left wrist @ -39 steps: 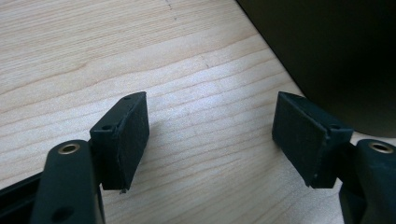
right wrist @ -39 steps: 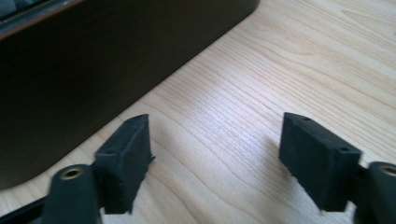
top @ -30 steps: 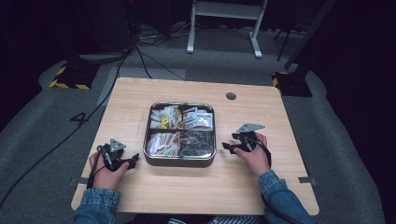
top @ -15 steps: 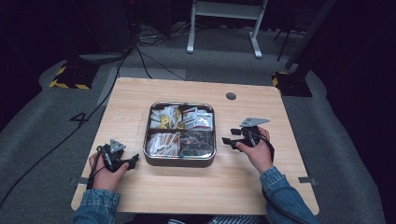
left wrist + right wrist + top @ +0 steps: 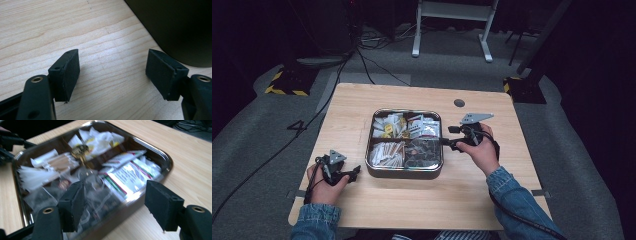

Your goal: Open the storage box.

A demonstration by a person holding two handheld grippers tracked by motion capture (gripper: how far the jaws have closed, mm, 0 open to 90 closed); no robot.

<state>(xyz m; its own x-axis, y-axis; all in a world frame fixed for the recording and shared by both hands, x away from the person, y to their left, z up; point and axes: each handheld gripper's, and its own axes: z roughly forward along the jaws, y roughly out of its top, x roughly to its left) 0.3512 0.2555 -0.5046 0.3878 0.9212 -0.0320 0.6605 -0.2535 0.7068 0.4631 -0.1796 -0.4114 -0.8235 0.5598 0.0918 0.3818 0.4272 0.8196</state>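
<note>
We are lifting the right tongs (image 5: 447, 142), empty and just reopening, over the tray (image 5: 406, 172) near the counter's (image 5: 362, 100) right edge, next lowering onto a packet; left tongs (image 5: 353, 173) are resting apart.

We see the packets (image 5: 125, 173) in the tray (image 5: 163, 157) smeared by motion blur, their print unreadable. The tray's near corner is cut off at the bottom edge.

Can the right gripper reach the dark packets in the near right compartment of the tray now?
Probably yes. The right gripper hovers open at the tray rim, just beside the dark packets, with nothing between them.
</note>
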